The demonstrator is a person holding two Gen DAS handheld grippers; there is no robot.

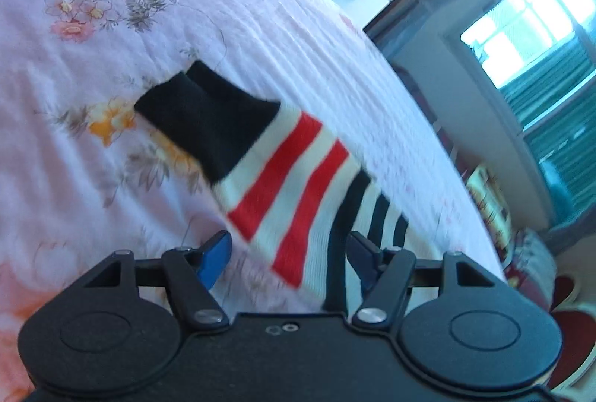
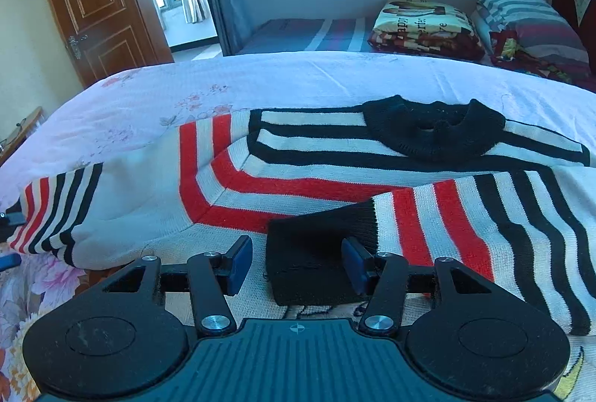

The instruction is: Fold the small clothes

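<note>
Sweater (image 2: 298, 178) sleeve (image 1: 268, 156) blurred; left gripper (image 1: 288, 258) hold unclear (1 cuff visible).

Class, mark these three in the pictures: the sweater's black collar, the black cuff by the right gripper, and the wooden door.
black collar (image 2: 434, 135), right wrist view, on the knit below the neck opening.
black cuff (image 2: 309, 253), right wrist view, middle of the cuff.
wooden door (image 2: 98, 3), right wrist view, its panelled face.
</note>
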